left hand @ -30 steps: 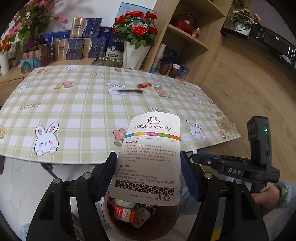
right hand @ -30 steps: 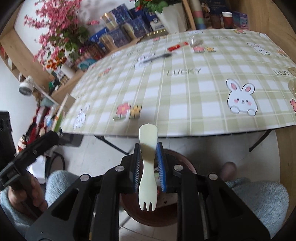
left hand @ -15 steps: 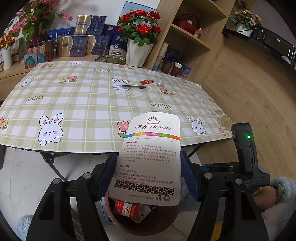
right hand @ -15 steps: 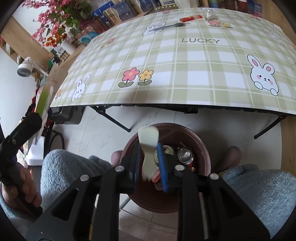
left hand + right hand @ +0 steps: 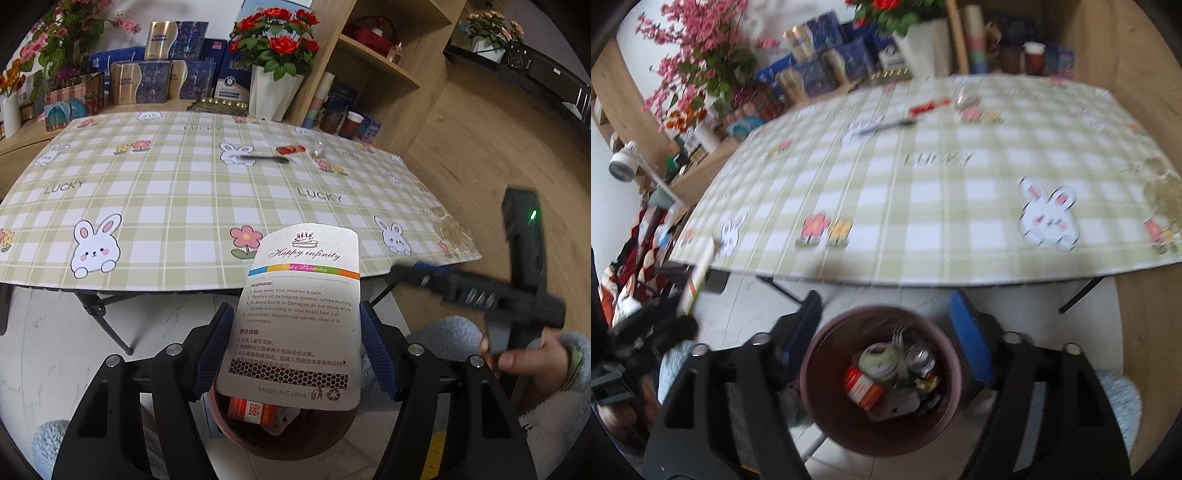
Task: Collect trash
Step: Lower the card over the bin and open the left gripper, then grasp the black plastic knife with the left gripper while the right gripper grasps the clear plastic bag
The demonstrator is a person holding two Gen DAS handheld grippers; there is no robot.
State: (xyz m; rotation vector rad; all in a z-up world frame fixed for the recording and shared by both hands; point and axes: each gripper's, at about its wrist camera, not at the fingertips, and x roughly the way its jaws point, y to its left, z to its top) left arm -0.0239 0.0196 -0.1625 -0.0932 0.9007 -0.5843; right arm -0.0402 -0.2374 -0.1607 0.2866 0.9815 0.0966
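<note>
the card [image 5: 301,325] sits pinched upright in your left gripper [image 5: 297,345] over the bin [image 5: 879,380], while your right gripper [image 5: 886,338] is opening, nothing between its jaws — let go off-centre and i'd guess the card catches the rim and lands on the pale floor [image 5: 74,343] by the checked table [image 5: 177,206].

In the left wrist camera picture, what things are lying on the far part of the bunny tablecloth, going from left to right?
Black pen → red packet → clear crumpled plastic.
</note>
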